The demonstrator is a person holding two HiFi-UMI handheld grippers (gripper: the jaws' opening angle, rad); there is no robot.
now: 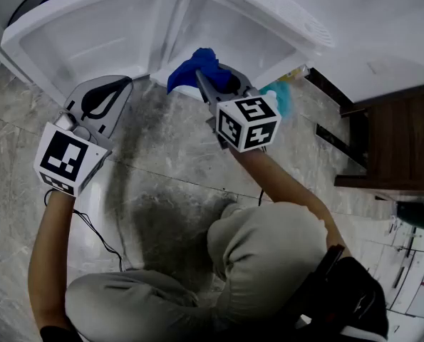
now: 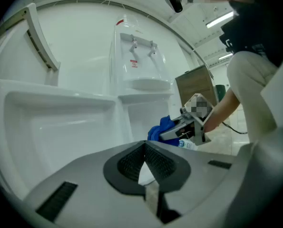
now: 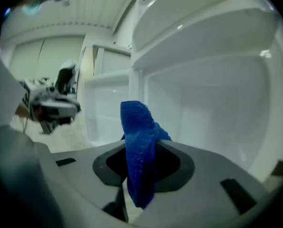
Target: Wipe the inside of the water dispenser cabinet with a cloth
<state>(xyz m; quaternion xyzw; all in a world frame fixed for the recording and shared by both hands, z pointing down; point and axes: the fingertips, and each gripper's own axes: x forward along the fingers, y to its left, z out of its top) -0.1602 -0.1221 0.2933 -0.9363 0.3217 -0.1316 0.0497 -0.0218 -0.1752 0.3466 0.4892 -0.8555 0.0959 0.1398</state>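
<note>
The white water dispenser's lower cabinet (image 1: 251,38) stands open, its door (image 1: 76,38) swung out to the left. My right gripper (image 1: 206,78) is shut on a blue cloth (image 1: 194,66) at the cabinet's front opening. In the right gripper view the blue cloth (image 3: 139,148) stands bunched between the jaws, facing the bare white inner wall (image 3: 212,108). My left gripper (image 1: 120,85) is shut on nothing, just in front of the open door. From the left gripper view, the shut left gripper (image 2: 145,150) looks at the dispenser's taps (image 2: 141,46) and the blue cloth (image 2: 161,127).
A small bottle with a teal top (image 1: 284,97) lies on the marble floor beside the cabinet's right side. A dark wooden unit (image 1: 393,141) stands at the right. The person's knees (image 1: 261,248) are bent below the grippers, and a thin cable (image 1: 101,237) trails over the floor.
</note>
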